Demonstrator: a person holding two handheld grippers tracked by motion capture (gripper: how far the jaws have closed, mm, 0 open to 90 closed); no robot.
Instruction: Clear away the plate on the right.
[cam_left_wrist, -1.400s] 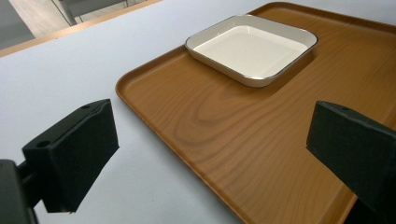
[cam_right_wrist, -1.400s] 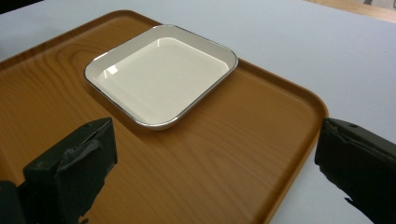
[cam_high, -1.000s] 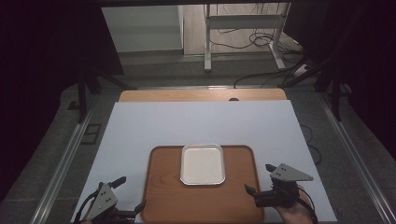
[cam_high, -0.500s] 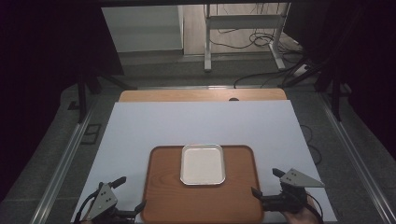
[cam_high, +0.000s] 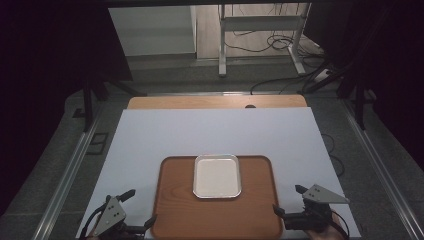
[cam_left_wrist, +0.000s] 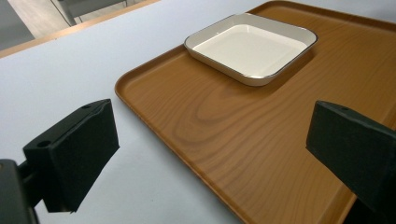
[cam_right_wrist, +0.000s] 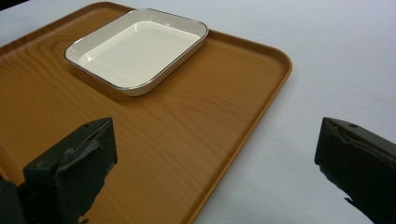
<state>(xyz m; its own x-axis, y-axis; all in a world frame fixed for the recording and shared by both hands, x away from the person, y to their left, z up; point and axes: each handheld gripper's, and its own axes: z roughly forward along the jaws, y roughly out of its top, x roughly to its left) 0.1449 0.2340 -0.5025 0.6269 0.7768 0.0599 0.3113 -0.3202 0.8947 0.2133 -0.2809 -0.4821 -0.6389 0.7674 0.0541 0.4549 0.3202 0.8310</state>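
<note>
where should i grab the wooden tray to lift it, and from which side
Judging by its shape, take the wooden tray by its raised rim on the two short sides. The left hand-held gripper comes in from the left edge, the right hand-held gripper from the right, both open with jaws straddling the rim. Gripping both sides evenly should keep the white dish near the far edge level.

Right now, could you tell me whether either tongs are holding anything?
Nothing is held: the left tongs and right tongs are open, straddling the wooden tray's side edges.

White dish (cam_high: 217, 176) on wooden tray (cam_high: 175, 215), 2 open claws alongside
</note>
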